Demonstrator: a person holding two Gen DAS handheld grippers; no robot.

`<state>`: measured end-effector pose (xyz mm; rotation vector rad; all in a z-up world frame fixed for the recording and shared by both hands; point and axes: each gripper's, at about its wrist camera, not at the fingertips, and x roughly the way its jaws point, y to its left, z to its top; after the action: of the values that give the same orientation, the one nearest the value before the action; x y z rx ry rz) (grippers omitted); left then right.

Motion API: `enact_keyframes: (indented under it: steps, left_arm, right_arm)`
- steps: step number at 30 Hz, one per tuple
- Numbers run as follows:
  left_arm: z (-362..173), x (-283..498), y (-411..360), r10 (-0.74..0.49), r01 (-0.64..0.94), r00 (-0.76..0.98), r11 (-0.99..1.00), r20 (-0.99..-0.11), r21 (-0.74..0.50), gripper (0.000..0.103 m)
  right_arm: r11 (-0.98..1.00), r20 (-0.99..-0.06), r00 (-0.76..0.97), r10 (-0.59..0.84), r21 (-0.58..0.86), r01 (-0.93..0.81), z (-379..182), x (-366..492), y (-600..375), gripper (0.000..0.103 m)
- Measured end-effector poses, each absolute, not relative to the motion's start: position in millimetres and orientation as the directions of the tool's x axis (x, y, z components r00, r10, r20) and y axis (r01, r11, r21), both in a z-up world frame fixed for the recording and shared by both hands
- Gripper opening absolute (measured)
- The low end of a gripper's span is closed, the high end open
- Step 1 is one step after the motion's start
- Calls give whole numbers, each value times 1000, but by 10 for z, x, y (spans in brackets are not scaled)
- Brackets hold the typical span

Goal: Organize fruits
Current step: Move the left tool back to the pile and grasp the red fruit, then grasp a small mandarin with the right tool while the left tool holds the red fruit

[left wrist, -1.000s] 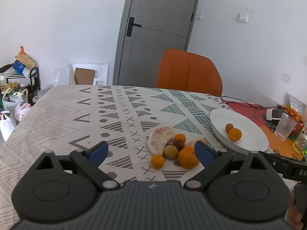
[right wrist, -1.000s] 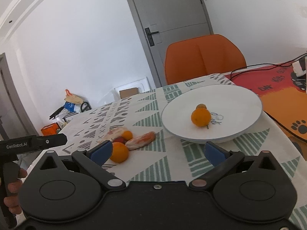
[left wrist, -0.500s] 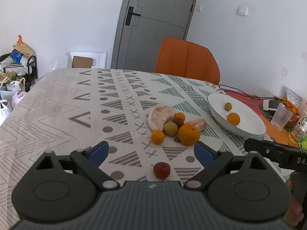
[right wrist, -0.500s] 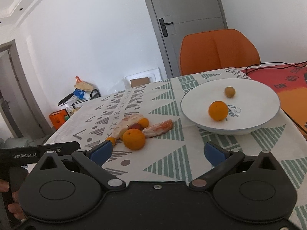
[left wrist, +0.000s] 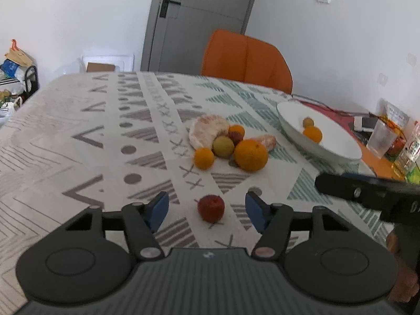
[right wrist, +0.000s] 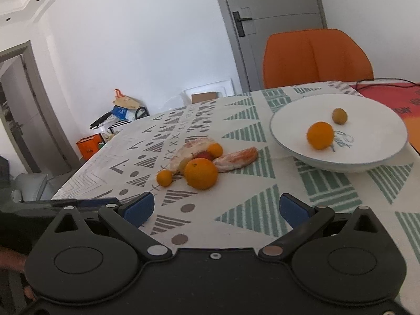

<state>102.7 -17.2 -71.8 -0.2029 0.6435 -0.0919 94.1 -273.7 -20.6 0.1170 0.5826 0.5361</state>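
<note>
A small red fruit [left wrist: 210,208] lies on the patterned tablecloth between the blue pads of my left gripper [left wrist: 207,208]. Its jaws are closing, with a gap still showing on each side of the fruit. Beyond it is a pile: a big orange [left wrist: 250,155], a small orange [left wrist: 204,158], a yellow-green fruit [left wrist: 223,145] and a peeled pomelo piece [left wrist: 207,131]. A white bowl [left wrist: 338,144] at the right holds a small orange [left wrist: 312,134] and a brownish fruit. My right gripper [right wrist: 215,208] stands open over bare cloth, short of the big orange [right wrist: 201,173], with the bowl [right wrist: 372,131] to its right.
An orange chair [left wrist: 246,57] stands behind the table's far edge. A clear cup [left wrist: 380,139], bottles and cables crowd the red mat at the far right. A hand [left wrist: 404,283] holds the other tool's black body at the right edge.
The left view has sunk and tipped down. The red fruit has come into sight between the left pads, and those jaws have narrowed. The right view has shifted slightly toward the pile.
</note>
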Motion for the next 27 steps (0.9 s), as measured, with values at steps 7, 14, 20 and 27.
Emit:
enact_keyframes:
  steps: [7,14,20,27]
  left_arm:
    - [-776,1051,-80,-154,12,805,970,-573,-243,21]
    - [-737,1024,141,-120,-37,820,964,-559,-262,21]
    - [-701,986,363,-79,-88,837,957,-541,-277,21]
    - [-706,957,540,-44,-134,845,947,-533,-291,21]
  right_arm:
    - [851,-512,684,520,246,-464,-212,1007,-2571,90]
    - [823,-541,634,553,239,-515,-247,1068,-2294,69]
    - [805,-559,604,567,224,-549,-223,1112,-2068,62]
    - [809,-584,594,554,208,-550,-215,1202,-1875,52]
